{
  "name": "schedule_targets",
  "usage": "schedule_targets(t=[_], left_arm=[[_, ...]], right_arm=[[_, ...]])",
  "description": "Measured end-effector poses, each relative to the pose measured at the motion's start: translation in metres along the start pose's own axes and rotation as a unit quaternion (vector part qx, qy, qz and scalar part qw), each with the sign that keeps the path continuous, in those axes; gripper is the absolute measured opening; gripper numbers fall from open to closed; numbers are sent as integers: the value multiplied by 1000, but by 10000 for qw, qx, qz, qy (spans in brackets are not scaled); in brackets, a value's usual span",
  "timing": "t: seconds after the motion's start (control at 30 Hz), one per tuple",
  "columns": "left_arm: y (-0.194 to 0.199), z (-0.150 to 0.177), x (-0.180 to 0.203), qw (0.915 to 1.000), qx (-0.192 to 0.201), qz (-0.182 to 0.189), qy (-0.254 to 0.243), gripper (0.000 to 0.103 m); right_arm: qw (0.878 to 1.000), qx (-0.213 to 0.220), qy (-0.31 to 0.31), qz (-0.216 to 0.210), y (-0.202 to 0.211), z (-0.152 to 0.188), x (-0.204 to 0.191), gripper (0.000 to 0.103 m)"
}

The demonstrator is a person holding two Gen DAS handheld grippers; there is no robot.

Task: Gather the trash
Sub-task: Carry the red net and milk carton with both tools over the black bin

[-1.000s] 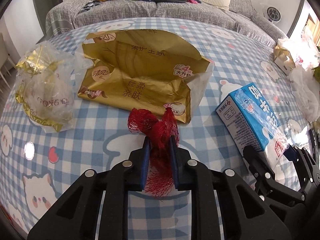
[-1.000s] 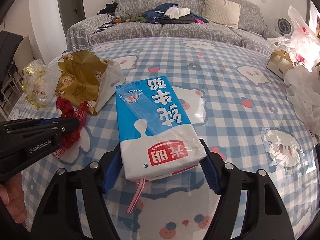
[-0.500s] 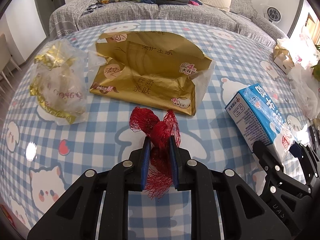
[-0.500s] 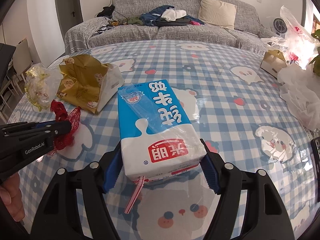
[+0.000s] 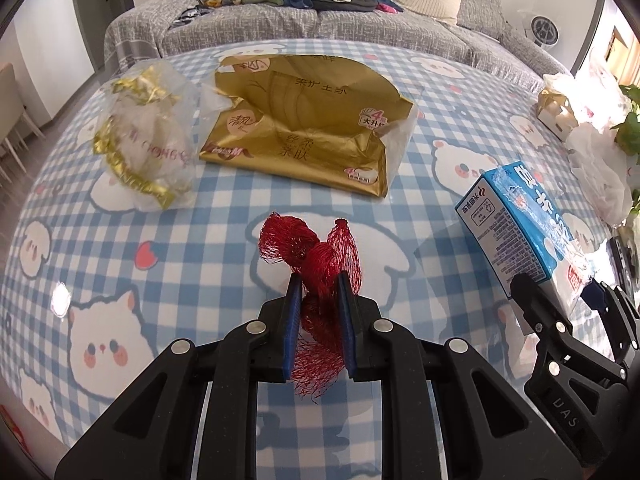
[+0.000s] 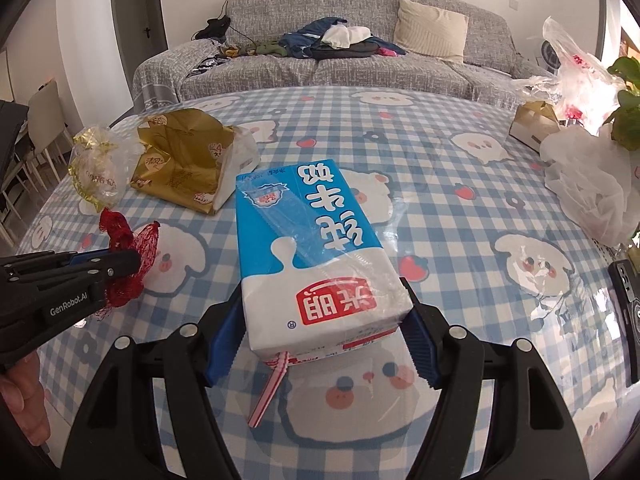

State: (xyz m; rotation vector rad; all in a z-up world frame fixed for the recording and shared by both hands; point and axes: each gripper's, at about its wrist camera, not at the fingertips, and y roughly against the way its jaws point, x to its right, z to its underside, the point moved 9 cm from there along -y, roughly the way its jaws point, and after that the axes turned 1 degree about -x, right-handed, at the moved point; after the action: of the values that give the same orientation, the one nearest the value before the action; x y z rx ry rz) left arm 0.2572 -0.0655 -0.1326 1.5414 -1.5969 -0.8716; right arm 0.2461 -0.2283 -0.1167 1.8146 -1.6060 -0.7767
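**Progress.** Two pieces of trash are in hand, neither yet disposed of; no bin or bag for them shows in either view.

- Left gripper (image 5: 319,312): jaws drawn narrow, pinching a crumpled red plastic mesh net (image 5: 320,264). The net bunches above the pads and frays out below them, held above the blue-and-white checked tablecloth (image 5: 200,248).
- Right gripper (image 6: 316,336): jaws set fairly wide, clamped on the white end of a blue-and-white rectangular milk carton (image 6: 308,240). The carton is wrapped in loose clear film, and a red-striped straw (image 6: 268,388) hangs from its near end.

**Left on the table, by my judgement still to collect.**

- Torn gold plastic tissue wrapper (image 5: 304,128), lying open at the far left.
- Clear crinkled bag with gold trim (image 5: 144,148), just beside the wrapper.
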Motion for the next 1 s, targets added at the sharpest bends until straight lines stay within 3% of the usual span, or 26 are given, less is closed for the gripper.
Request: schedule_targets(t=[0.5, 1.0], left_arm=[[28, 26, -3, 9999, 100, 10, 36, 17], [68, 78, -13, 9998, 179, 69, 91, 17]], right_arm=[[9999, 159, -54, 39, 33, 17, -2, 67], [9994, 349, -73, 1, 85, 41, -6, 67]])
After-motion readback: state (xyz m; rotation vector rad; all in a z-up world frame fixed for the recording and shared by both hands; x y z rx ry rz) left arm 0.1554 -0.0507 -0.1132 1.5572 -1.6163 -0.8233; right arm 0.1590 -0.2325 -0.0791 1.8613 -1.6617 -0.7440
